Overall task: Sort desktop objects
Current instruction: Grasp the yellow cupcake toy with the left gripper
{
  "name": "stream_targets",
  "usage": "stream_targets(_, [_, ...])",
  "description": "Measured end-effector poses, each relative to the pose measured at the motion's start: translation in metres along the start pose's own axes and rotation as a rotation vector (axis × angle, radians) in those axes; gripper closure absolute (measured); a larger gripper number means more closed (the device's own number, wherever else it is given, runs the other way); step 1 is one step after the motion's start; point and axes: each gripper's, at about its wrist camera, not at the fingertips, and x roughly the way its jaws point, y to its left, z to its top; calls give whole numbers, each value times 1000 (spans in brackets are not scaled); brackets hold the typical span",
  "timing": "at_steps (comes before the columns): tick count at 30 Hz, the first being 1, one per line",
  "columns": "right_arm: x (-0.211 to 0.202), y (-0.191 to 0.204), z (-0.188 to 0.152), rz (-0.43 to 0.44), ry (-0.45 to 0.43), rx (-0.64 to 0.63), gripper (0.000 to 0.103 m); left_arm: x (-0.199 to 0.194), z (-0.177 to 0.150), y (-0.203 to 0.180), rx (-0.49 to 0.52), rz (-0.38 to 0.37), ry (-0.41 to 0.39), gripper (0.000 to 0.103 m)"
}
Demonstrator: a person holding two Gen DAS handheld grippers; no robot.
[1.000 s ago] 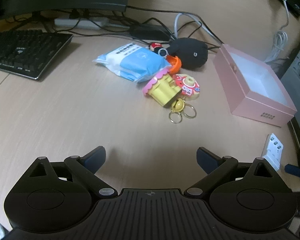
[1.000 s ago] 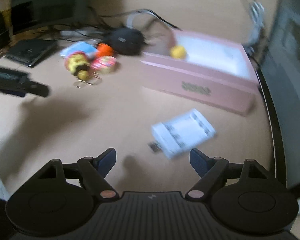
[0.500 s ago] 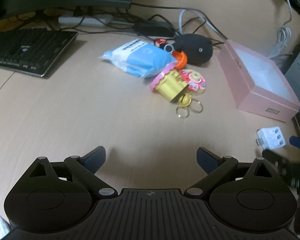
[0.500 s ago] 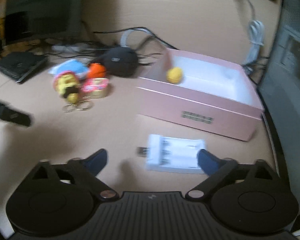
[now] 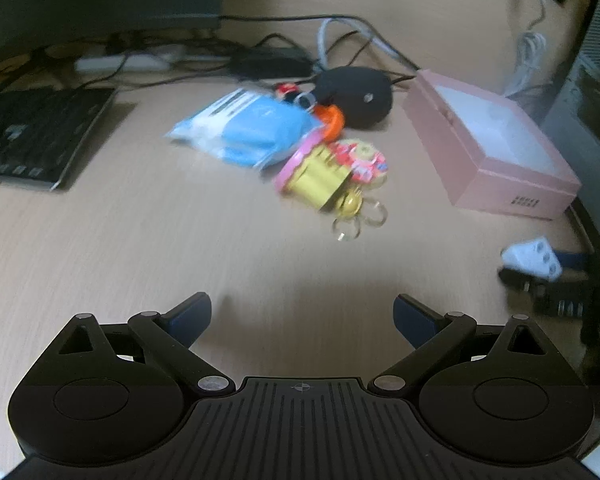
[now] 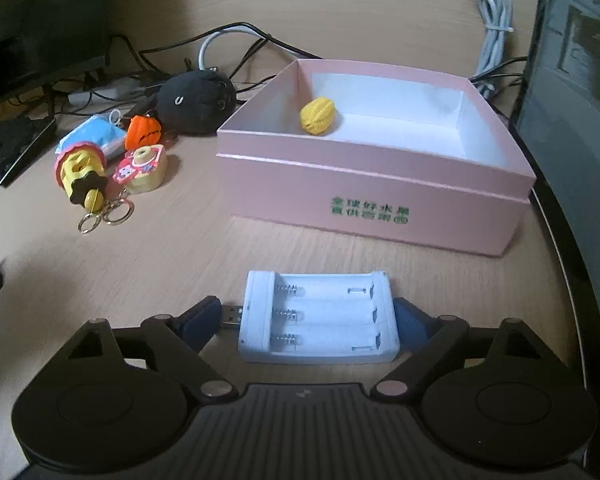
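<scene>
A white battery charger (image 6: 318, 322) with a USB plug lies on the desk between the fingers of my right gripper (image 6: 306, 318); the jaws stand around it, the left one still a little off the plug. It also shows in the left wrist view (image 5: 532, 259). A pink open box (image 6: 374, 196) stands just beyond, with a yellow toy (image 6: 318, 115) inside. My left gripper (image 5: 302, 316) is open and empty above bare desk. Toy keychains (image 5: 332, 174), a blue tissue pack (image 5: 244, 130) and a black plush (image 5: 354, 96) lie ahead of it.
A keyboard (image 5: 32, 136) lies at the far left, with a monitor base and tangled cables (image 5: 260, 52) behind the toys. A dark computer case (image 6: 580, 60) stands right of the box. The desk edge (image 6: 568, 264) curves close on the right.
My right gripper has moved forward and down until the charger lies between its fingers. My left gripper has drifted slightly; its view is blurred.
</scene>
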Motion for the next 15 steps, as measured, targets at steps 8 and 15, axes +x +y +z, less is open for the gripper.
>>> stream_targets(8, [-26,39,-21,-109,21,-19,12,45,44,-16,176,-67,-90,3])
stream_targets(15, [-39,56,-27,-185,45,-63,12,72,56,-21,233,-87,-113,19])
